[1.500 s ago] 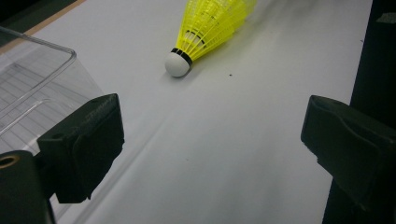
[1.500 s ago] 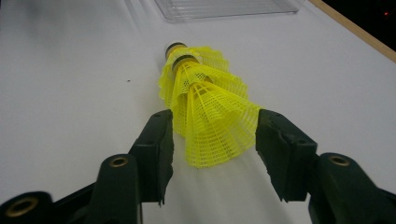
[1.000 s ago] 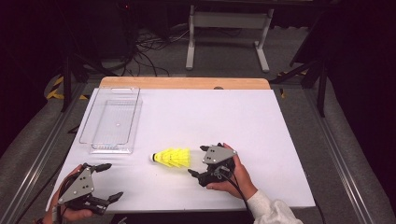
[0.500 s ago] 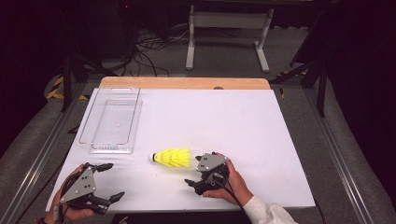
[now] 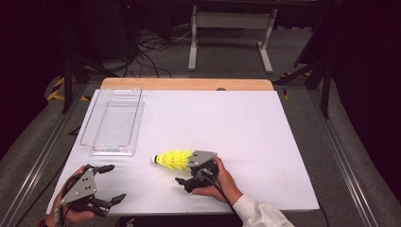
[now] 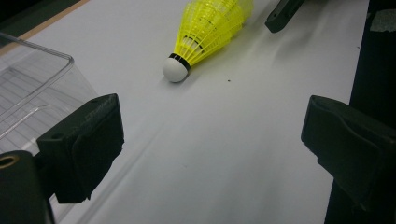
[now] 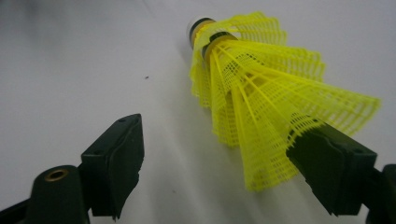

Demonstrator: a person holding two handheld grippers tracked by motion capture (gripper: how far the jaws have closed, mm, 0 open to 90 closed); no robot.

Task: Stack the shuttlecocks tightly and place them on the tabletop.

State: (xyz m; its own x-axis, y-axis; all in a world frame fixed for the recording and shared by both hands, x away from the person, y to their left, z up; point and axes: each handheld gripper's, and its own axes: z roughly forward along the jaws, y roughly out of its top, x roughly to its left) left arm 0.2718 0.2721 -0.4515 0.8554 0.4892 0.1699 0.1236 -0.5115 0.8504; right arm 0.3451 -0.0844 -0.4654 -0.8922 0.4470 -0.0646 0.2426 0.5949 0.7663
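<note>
A yellow shuttlecock (image 5: 172, 158) lies on its side on the white sheet, with its white cork pointing left. My right gripper (image 5: 185, 171) is at the skirt end, held in a hand. In the right gripper view the gripper (image 7: 219, 163) is open. Its jaws have just been closing a little. The mesh skirt (image 7: 252, 93) lies between them, close against the right-hand jaw. My left gripper (image 5: 113, 183) rests open at the sheet's near left corner. Its own view has the open left gripper (image 6: 215, 140) with bare sheet between the jaws, and the shuttlecock (image 6: 205, 28) farther off.
A clear plastic tray (image 5: 111, 151) sits at the left of the sheet; its corner (image 6: 28, 93) is beside my left jaw. A wooden strip (image 5: 187, 84) runs along the far edge. A metal stand (image 5: 231, 21) and cables are on the floor beyond.
My right gripper has moved left and lower, up to the shuttlecock's skirt. The left gripper and the shuttlecock have stayed where they were.
</note>
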